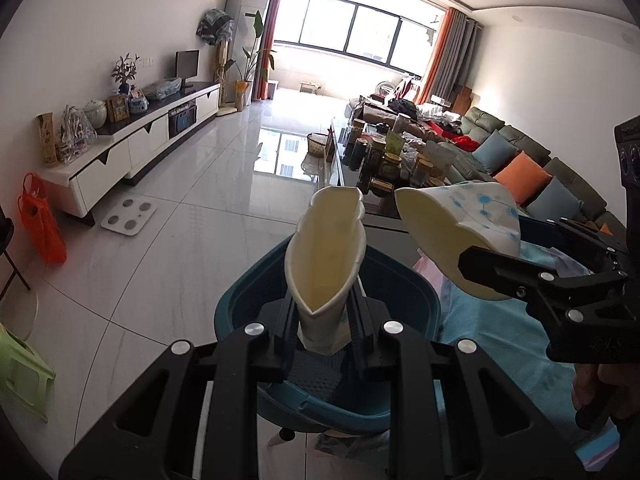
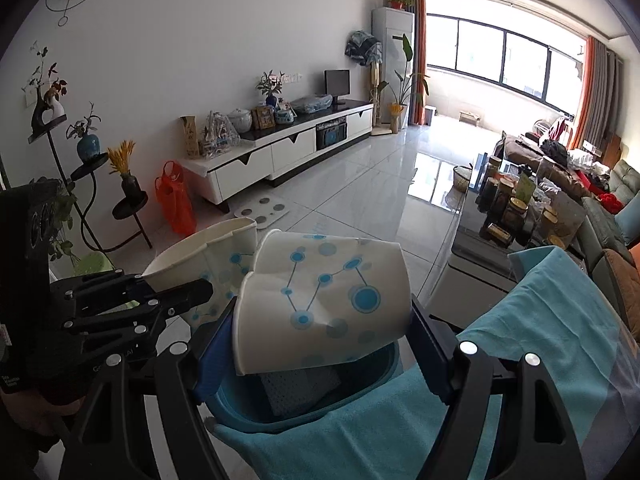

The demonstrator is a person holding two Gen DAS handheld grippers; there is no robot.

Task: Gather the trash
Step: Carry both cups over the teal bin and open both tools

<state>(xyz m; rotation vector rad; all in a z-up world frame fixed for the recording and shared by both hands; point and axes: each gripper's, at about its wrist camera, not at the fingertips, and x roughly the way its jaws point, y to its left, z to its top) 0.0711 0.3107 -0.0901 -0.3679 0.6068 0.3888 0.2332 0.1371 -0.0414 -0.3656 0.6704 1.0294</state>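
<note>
My left gripper (image 1: 322,320) is shut on a squashed white paper cup (image 1: 326,256), held over a teal trash bin (image 1: 240,300). My right gripper (image 2: 320,316) is shut on a second paper cup (image 2: 324,300) with blue dots, held sideways over the same bin (image 2: 304,412). The right gripper (image 1: 492,276) and its cup (image 1: 460,216) show at the right of the left wrist view. The left gripper (image 2: 192,292) and its cup (image 2: 192,256) show at the left of the right wrist view. The two cups are close together, apart by a small gap.
A blue cloth (image 2: 540,340) covers the surface right of the bin. A glass coffee table (image 1: 384,160) holds several jars. A sofa (image 1: 520,152) runs along the right. A white TV cabinet (image 2: 280,152), an orange bag (image 2: 176,200) and a floor scale (image 1: 128,216) are left.
</note>
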